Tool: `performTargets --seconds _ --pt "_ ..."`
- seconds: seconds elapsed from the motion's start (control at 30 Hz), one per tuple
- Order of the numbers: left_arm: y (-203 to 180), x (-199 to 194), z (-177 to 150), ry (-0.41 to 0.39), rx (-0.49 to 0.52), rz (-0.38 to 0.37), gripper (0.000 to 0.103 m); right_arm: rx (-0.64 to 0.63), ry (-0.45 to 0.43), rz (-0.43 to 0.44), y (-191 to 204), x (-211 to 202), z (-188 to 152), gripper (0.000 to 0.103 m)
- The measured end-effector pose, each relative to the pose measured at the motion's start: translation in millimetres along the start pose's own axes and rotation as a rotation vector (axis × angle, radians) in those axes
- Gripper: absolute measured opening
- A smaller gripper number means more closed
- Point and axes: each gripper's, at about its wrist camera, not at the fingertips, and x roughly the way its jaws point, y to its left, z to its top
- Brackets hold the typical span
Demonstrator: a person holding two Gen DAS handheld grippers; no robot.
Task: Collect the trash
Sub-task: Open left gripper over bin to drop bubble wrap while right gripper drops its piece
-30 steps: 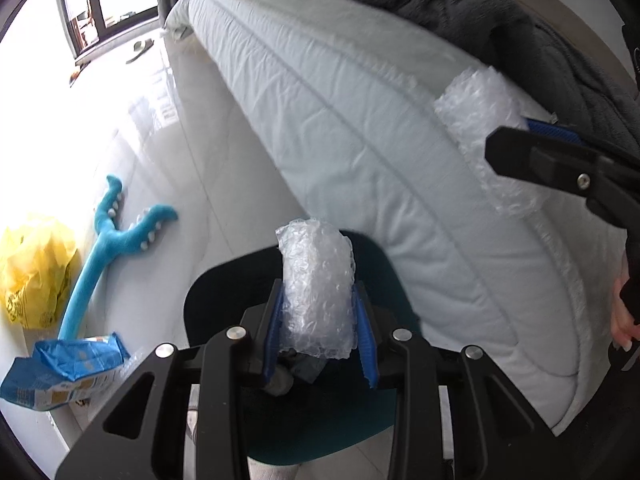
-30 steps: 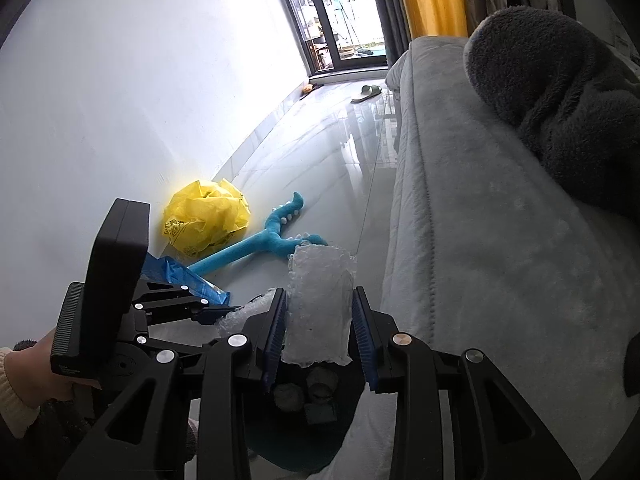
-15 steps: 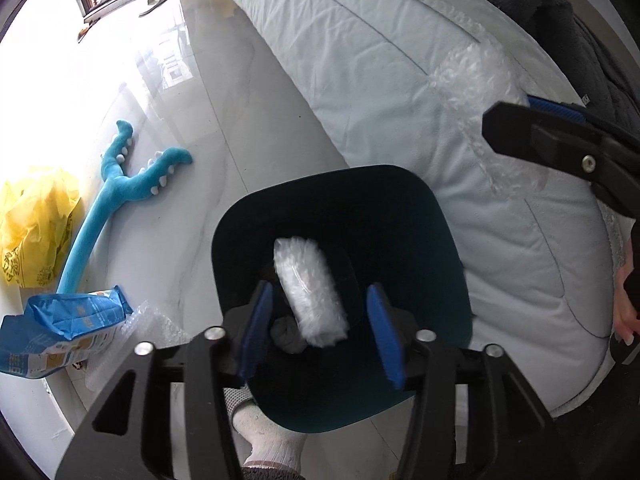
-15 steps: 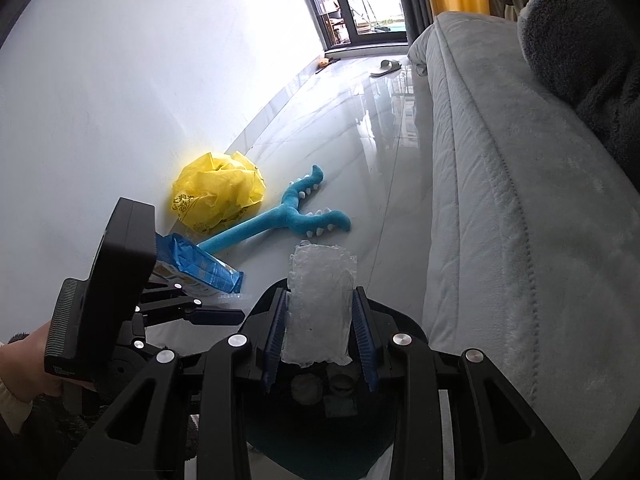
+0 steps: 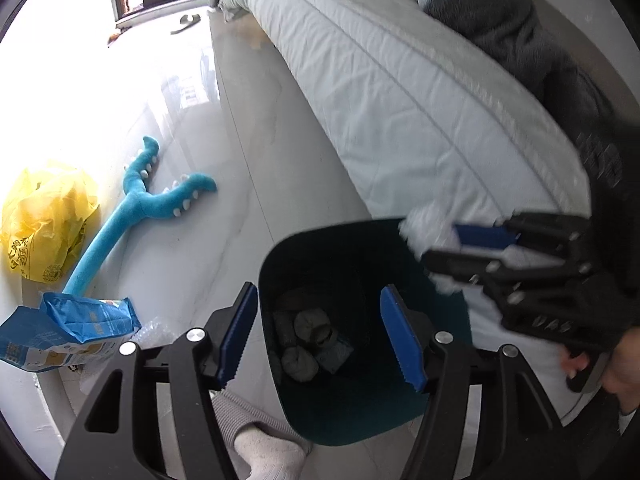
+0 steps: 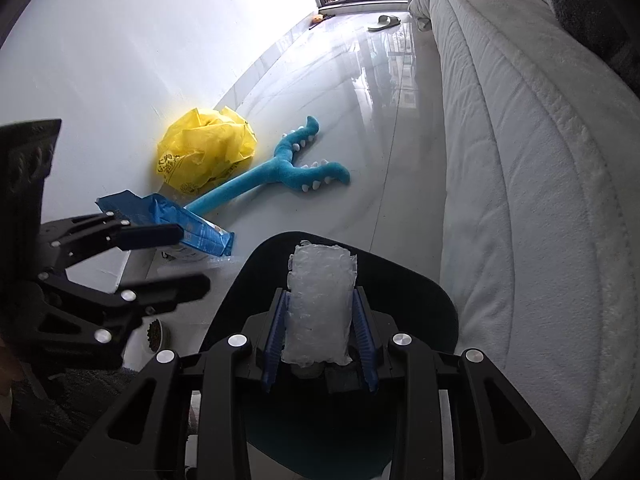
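Observation:
A dark teal trash bin (image 5: pixel 362 416) stands on the floor beside the bed, with crumpled trash (image 5: pixel 308 338) at its bottom. My left gripper (image 5: pixel 320 334) is open and empty right above the bin's mouth. My right gripper (image 6: pixel 320 320) is shut on a roll of bubble wrap (image 6: pixel 320 304) and holds it over the bin's rim (image 6: pixel 420 276). In the left wrist view the right gripper (image 5: pixel 452 252) comes in from the right with the bubble wrap (image 5: pixel 426 230) at the bin's far edge. In the right wrist view the left gripper (image 6: pixel 188 256) shows at the left.
A white mattress (image 5: pixel 400 92) with a dark blanket (image 5: pixel 500 12) runs along the right. On the glossy floor by the wall lie a yellow plastic bag (image 6: pixel 204 152), a blue plush toy (image 6: pixel 280 172), a blue snack bag (image 6: pixel 176 224) and a slipper (image 6: pixel 384 22).
My left gripper opened and its bubble wrap fell into the bin; the jaws now stand wide and empty. My right gripper moved with its bubble wrap over the bin.

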Motion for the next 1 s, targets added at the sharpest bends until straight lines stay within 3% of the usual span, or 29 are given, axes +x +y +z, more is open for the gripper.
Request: performTargets --seconds 0.43,0.47,0.53,0.6,0.73,1.0 --pt "3.4 -56.6 22.4 -0.258 -0.029 -0.050 0.070 -0.039 0.106 -0.020 12.6 34.2 -10.6 0.035" --pt "3.2 -60.5 24.7 -0.276 -0.034 -0.054 0.070 -0.047 0.110 -0.027 13.2 35.1 -11.4 0.037" --pt "3.1 -67.0 28.3 -0.300 -0.045 -0.057 0.070 -0.061 0.115 -0.046 15.0 33.4 -12.7 0.054" --pt "1.2 -73.6 32.0 -0.327 -0.047 -0.053 0.070 -0.067 0.113 -0.038 15.7 28.1 -13.7 0.060" --pt "-8.4 -85.8 41.0 -0.373 -0.057 -0.071 0.070 -0.069 0.081 -0.036 14.1 11.6 -11.5 0.067" --pt "-44.2 -104.6 57.5 -0.462 -0.024 -0.088 0.074 -0.066 -0.041 0.000 4.2 -30.4 -7.8 0.068"
